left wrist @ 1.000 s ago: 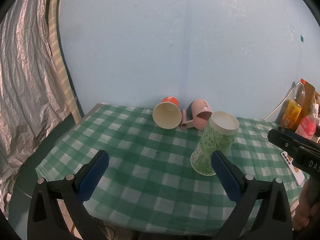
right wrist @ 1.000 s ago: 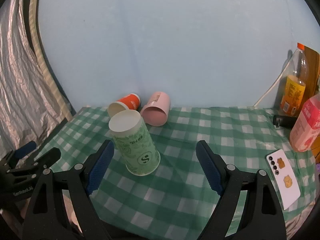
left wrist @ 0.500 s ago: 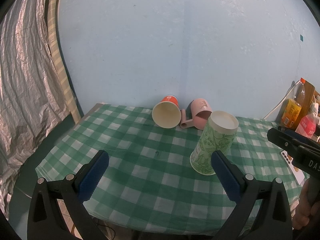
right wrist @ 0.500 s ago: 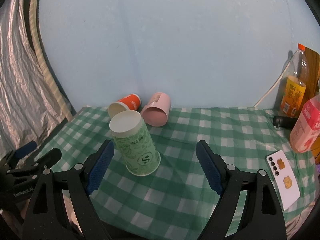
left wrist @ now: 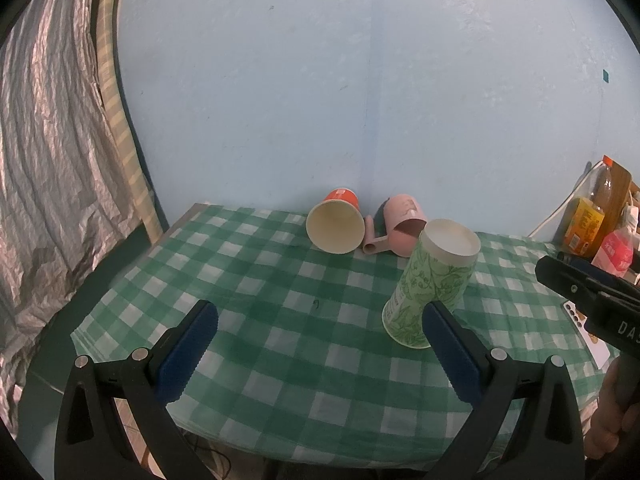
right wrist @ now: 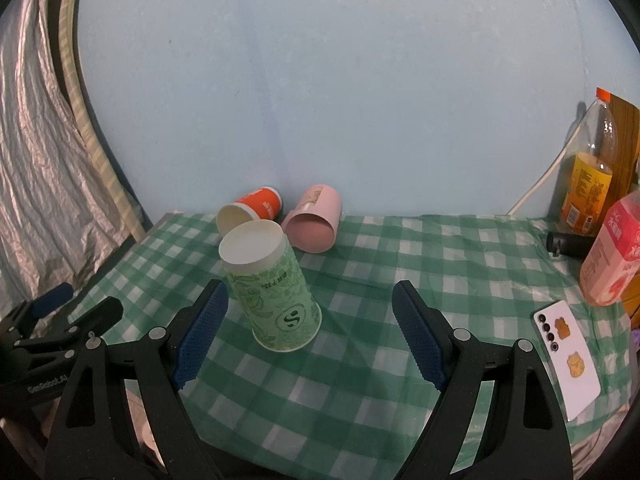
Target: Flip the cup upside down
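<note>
A green patterned paper cup (left wrist: pixel 430 286) (right wrist: pixel 272 288) stands upside down on the green checked tablecloth (left wrist: pixel 280 320), mouth on the cloth. An orange paper cup (left wrist: pixel 335 226) (right wrist: pixel 250 210) and a pink mug (left wrist: pixel 400 232) (right wrist: pixel 314 226) lie on their sides near the wall. My left gripper (left wrist: pixel 320 336) is open and empty, held near the table's front edge; its right finger overlaps the green cup's base in view. My right gripper (right wrist: pixel 310 320) is open and empty, with the green cup just ahead between its fingers, apart from them.
At the right stand an orange drink bottle (right wrist: pixel 588 184), a pink carton (right wrist: pixel 612 256) and a black object (right wrist: pixel 568 244). A white phone (right wrist: pixel 568 356) lies at the table's right edge. A silver curtain (left wrist: pixel 48 200) hangs at the left.
Both grippers have drifted back slightly; the cups have not moved.
</note>
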A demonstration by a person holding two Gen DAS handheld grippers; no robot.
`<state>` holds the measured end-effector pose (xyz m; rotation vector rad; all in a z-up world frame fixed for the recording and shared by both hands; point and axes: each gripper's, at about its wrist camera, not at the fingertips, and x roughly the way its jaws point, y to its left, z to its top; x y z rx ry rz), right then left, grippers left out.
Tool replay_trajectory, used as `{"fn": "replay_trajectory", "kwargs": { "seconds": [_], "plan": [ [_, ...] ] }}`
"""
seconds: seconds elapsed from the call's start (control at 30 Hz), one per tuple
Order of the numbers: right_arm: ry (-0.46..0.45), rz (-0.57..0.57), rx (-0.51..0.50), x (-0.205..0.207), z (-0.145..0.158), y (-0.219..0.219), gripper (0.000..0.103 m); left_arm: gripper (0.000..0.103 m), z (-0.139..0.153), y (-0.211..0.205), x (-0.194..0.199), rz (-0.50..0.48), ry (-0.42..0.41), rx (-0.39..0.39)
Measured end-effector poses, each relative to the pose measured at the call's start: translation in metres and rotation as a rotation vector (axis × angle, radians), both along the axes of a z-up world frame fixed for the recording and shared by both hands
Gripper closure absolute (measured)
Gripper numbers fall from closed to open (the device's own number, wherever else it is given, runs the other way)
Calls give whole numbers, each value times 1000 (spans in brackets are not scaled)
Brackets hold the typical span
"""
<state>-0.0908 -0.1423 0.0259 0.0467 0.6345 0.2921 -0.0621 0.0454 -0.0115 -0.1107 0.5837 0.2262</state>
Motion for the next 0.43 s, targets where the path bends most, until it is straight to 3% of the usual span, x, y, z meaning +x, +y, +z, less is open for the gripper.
{"fn": "replay_trajectory", "kwargs": {
  "seconds": [0.43],
  "plan": [
    [1,2,-1,0,-2,0,19,0,-2,4,1,2,9,-3]
  ]
}}
